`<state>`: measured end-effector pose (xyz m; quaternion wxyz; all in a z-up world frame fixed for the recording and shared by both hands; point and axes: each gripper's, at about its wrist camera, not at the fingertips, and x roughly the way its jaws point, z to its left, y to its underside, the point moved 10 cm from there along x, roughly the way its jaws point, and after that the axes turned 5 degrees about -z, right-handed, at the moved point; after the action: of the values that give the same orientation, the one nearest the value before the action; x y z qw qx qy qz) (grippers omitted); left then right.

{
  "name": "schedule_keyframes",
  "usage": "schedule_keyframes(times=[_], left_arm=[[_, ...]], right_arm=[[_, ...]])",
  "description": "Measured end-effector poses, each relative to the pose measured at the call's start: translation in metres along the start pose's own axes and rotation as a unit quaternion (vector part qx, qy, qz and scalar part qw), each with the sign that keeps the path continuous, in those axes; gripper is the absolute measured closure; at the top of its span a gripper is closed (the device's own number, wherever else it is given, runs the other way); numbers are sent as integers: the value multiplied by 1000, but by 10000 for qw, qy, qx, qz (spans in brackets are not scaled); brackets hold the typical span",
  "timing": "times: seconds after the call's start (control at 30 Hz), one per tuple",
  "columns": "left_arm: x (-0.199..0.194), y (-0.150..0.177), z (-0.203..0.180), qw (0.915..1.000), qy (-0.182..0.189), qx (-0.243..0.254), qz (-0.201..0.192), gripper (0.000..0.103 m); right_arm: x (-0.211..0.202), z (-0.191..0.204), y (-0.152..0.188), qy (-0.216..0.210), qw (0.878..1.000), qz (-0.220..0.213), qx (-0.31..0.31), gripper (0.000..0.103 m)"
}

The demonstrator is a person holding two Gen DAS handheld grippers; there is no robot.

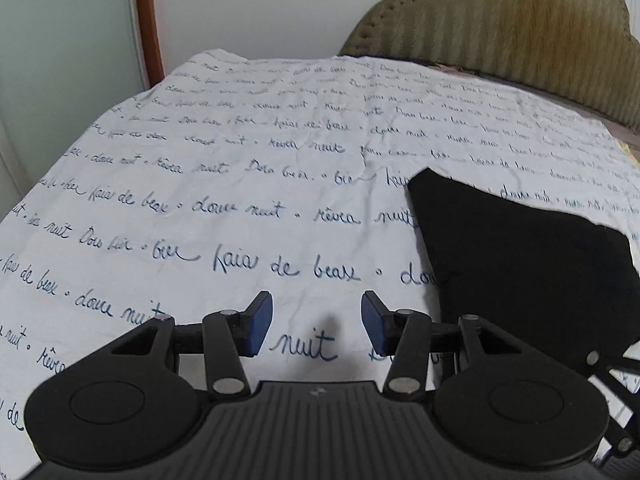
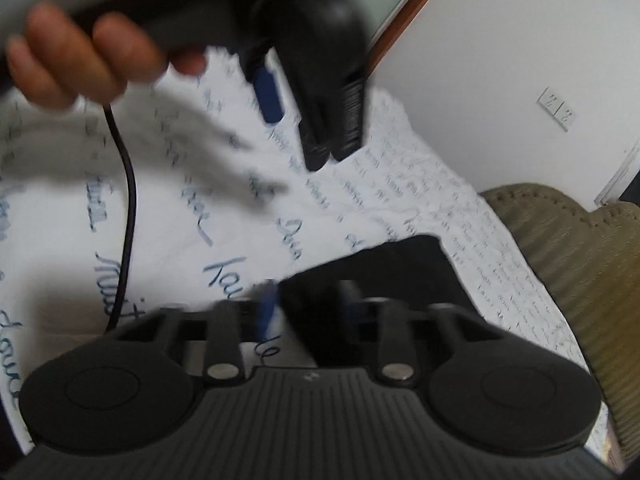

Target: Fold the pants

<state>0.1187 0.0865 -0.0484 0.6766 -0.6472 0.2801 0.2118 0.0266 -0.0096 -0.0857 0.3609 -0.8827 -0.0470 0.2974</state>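
Nearest the left wrist camera: left gripper (image 1: 317,326) hangs over bare bedding, its two blue pads parted with nothing between them, likely freed to go for the next edge.
Nearest the right wrist camera: right gripper (image 2: 310,308) has black cloth lying between its two blue pads; the picture is too blurred to tell whether the pads press on it.
Task's thing: one pair of black fabric pants (image 1: 528,248) lies on the bed just right of the left gripper, already doubled into a compact, roughly four-cornered shape.
Likely step: one corner of the pants seems about to be taken for a further fold.
Support: one white bed sheet printed with blue handwritten script (image 1: 240,168) covers the bed, spread flat as a folding surface.
Hand: one hand (image 2: 80,60) holds the left gripper's handle; a black cable (image 2: 128,208) trails below it.
Farthest: one olive ribbed upholstered headboard (image 1: 520,28) stands against the white wall.
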Motion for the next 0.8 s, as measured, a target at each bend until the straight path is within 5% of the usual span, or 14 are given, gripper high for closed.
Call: schedule_keyframes(times=[0.37, 0.4, 0.5, 0.77, 0.8], left_arm=[[3, 3, -5, 10000, 41, 52, 29, 55], [3, 2, -5, 10000, 25, 51, 21, 55], [1, -2, -7, 10000, -6, 36, -8, 55], [3, -13, -29, 9997, 228, -44, -121, 54], [3, -15, -36, 9993, 333, -14, -185, 54]], right_arm=[[7, -2, 5, 223, 9993, 38, -305, 84], [9, -1, 4, 221, 9992, -37, -324, 93], [12, 5, 7, 242, 9985, -81, -489, 97], [-8, 19, 18, -576, 9979, -128, -276, 103], [-5, 20, 20, -426, 9986, -152, -266, 103]])
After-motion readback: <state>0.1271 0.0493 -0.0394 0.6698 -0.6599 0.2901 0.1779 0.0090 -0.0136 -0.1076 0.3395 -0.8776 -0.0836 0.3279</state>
